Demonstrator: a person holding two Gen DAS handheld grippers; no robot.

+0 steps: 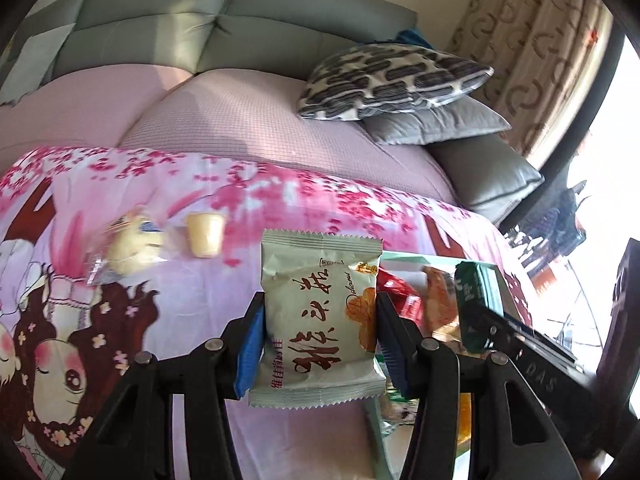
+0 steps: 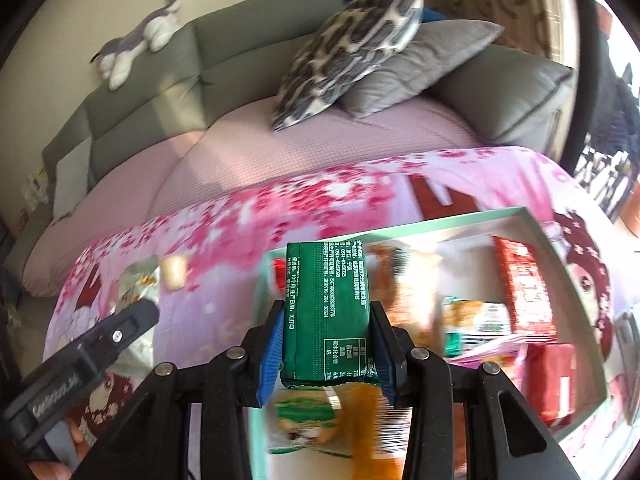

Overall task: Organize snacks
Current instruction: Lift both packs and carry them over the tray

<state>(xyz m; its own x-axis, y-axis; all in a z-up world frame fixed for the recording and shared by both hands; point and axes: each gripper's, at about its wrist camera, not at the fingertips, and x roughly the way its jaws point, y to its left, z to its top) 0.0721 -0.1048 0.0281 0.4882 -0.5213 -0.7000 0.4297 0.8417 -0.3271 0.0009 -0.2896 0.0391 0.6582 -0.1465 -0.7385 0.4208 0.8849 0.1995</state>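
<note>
My left gripper (image 1: 320, 312) is shut on a pale green snack packet (image 1: 316, 320) with red lettering, held above the pink printed cloth (image 1: 192, 312). The right gripper (image 2: 326, 320) is shut on a dark green packet (image 2: 326, 312) with white print, hanging over the left end of the mint-green box (image 2: 560, 248). That box holds several snacks, among them a red packet (image 2: 524, 280) and an orange one (image 2: 360, 412). In the left wrist view the dark green packet (image 1: 474, 300) and the box (image 1: 424, 258) show at the right. A small yellow jelly cup (image 1: 204, 236) and a yellow bun in clear wrap (image 1: 128, 252) lie on the cloth.
A grey sofa (image 1: 168, 24) with a pink cover stands behind the cloth-covered surface. A patterned cushion (image 1: 392, 80) lies on a grey cushion (image 1: 436, 124) at the right. A plush toy (image 2: 136, 44) lies on the sofa back. Curtains (image 1: 532, 40) hang by a bright window.
</note>
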